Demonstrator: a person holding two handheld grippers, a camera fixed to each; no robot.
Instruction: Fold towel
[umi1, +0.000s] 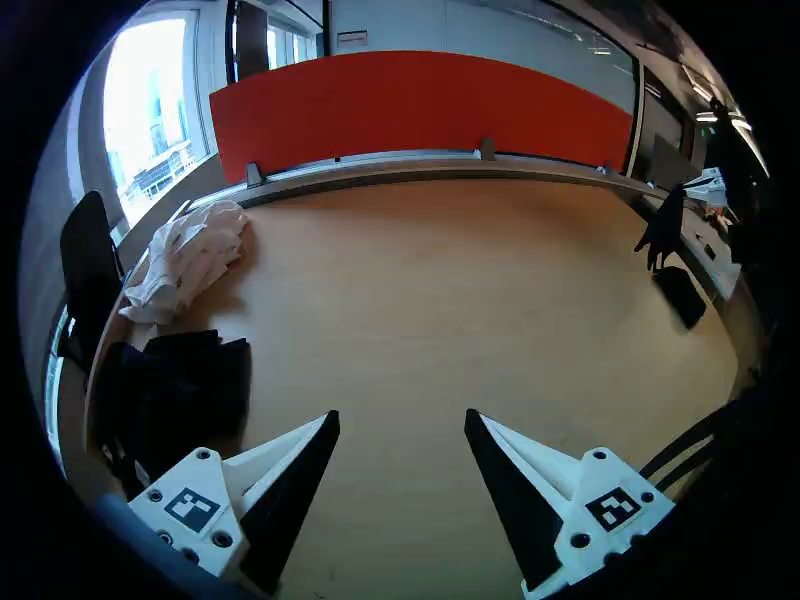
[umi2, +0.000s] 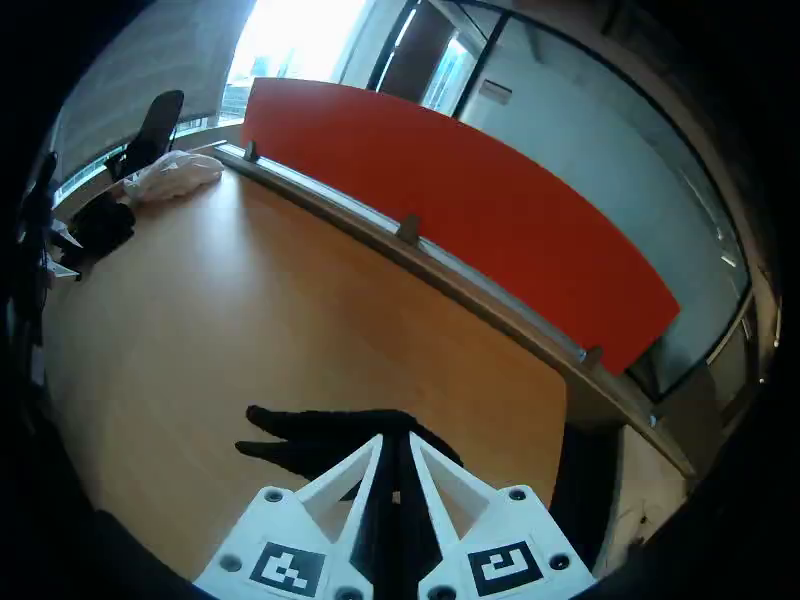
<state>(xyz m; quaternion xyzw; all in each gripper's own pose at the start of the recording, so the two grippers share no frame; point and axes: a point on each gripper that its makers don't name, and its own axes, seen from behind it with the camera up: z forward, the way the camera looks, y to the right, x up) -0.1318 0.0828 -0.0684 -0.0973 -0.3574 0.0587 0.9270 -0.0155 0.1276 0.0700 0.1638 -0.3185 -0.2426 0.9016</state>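
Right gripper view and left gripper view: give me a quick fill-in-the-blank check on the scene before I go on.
The right gripper is shut on a ___ towel. The left gripper is ___ above the wooden desk. The crumpled cloth by the red divider is ___.
Missing words: black; open; white.

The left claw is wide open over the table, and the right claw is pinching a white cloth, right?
Not quite. The cloth pinched in the right claw is black, not white, as the right gripper view shows. The left claw is wide open over the table, just as you said.
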